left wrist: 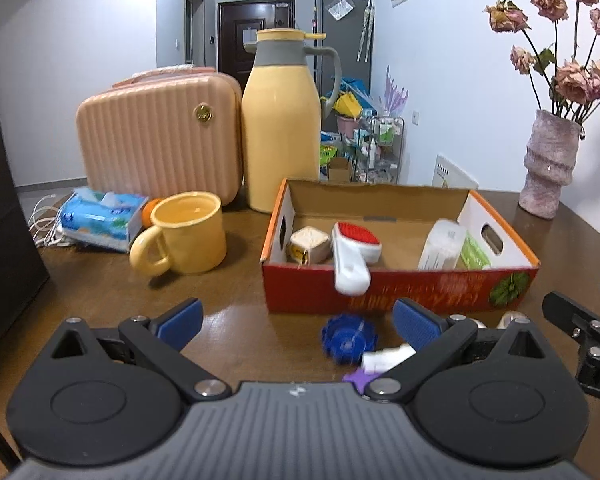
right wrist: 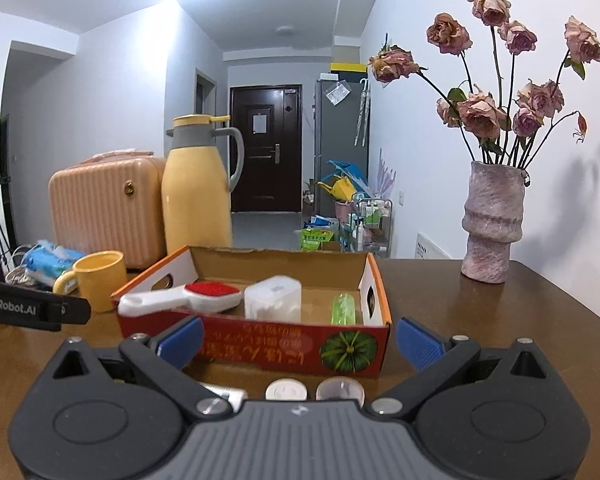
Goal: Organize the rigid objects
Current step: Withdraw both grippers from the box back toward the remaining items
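So the red cardboard box (left wrist: 396, 288) is sitting open on the brown table (left wrist: 100, 292), and a white brush with a red pad (left wrist: 354, 250) is lying tilted inside it, its handle poking out over the front wall. Beside the brush a pale cube (left wrist: 309, 245) is resting near the left wall, while a frosted white container (left wrist: 442, 246) and a green item (left wrist: 475, 254) are standing toward the right; the front wall is cutting off their lower parts. In front of the box a blue toothed cap (left wrist: 348, 339) is lying blurred, with a white piece (left wrist: 386, 357) and a purple scrap (left wrist: 360, 378) half hidden behind the left gripper (left wrist: 298, 322), whose jaws are gaping wide and holding nothing. The right gripper (right wrist: 298, 338) is likewise spread wide and empty, two round lids (right wrist: 286, 390) peeking over its body. Behind, a yellow mug (left wrist: 190, 238), yellow flask (left wrist: 282, 120), pink case (left wrist: 158, 136) and vase (left wrist: 548, 164) are standing.
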The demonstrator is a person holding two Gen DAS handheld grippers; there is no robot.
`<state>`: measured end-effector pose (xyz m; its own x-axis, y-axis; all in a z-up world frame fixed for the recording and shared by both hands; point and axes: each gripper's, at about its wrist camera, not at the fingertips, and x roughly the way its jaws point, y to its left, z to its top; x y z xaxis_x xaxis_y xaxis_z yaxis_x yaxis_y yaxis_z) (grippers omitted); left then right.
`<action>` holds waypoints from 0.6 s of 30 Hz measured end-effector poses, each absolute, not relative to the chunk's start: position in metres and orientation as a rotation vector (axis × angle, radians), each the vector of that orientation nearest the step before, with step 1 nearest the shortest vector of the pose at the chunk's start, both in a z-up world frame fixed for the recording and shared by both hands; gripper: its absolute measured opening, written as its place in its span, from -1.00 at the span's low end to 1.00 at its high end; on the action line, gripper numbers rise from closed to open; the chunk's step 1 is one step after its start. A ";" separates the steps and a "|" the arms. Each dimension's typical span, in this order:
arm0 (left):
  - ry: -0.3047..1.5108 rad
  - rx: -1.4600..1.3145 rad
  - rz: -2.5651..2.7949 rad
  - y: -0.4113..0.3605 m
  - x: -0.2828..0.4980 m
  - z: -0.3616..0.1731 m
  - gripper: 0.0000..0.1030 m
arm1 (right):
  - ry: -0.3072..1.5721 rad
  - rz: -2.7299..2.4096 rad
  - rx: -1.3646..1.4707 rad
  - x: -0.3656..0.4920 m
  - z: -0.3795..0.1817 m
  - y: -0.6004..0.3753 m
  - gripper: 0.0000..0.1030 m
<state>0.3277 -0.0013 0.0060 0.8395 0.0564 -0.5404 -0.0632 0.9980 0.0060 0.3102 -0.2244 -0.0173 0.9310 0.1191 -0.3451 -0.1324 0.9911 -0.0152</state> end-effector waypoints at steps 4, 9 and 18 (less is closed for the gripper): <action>0.594 -0.012 0.059 0.004 0.312 -0.001 1.00 | 0.372 0.148 -0.050 0.296 -0.021 -0.222 1.00; 0.629 -0.002 0.049 0.008 0.297 -0.013 1.00 | 0.410 0.160 -0.074 0.281 -0.030 -0.218 1.00; 0.658 0.018 0.016 0.010 0.278 -0.031 1.00 | 0.466 0.172 -0.093 0.263 -0.048 -0.220 1.00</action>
